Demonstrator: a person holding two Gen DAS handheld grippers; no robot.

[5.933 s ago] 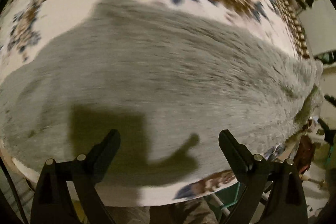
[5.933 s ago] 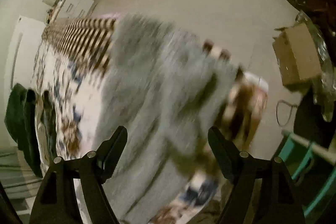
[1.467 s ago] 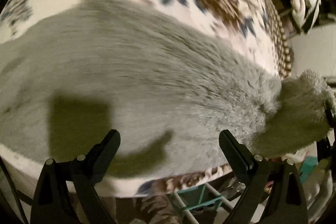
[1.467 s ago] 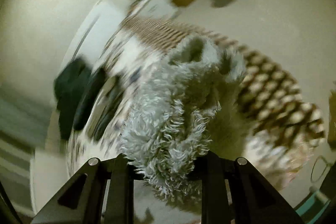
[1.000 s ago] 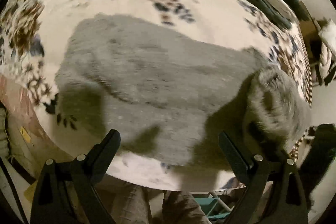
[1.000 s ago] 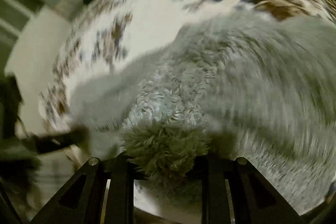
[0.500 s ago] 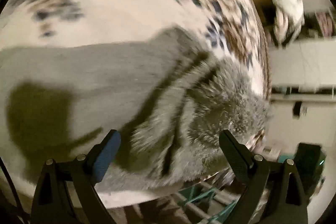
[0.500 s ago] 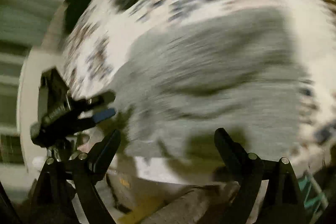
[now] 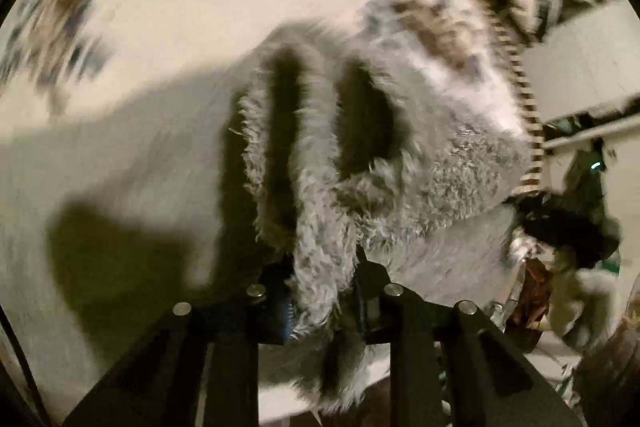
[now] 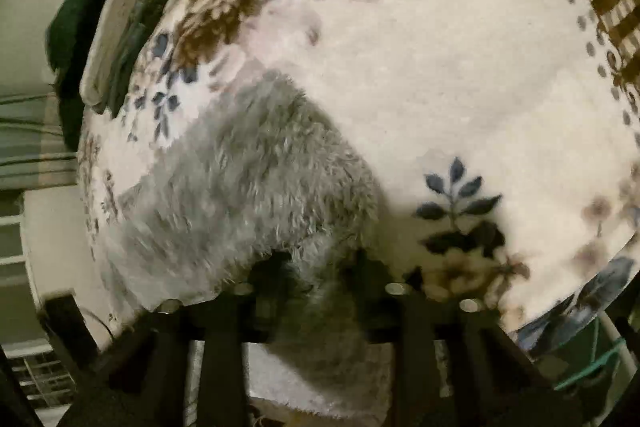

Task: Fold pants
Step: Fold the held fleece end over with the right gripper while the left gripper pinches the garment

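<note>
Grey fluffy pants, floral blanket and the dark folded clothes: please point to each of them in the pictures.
grey fluffy pants (image 10: pixel 256 179): right wrist view, middle of the fuzzy pile.
floral blanket (image 10: pixel 460 75): right wrist view, bare cream area beyond the pants.
dark folded clothes (image 10: pixel 76 23): right wrist view, dark green stack at the blanket's far left edge.

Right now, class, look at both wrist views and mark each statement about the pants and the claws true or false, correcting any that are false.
1. The left claw is shut on the fuzzy grey pants. True.
2. The right claw is open and holds nothing. False: it is shut on a fold of the pants.
3. The pants lie on a floral blanket. True.
4. The pants are smooth blue denim. False: they are shaggy grey fleece.
5. Dark green clothing lies at the blanket's far edge. True.
</note>
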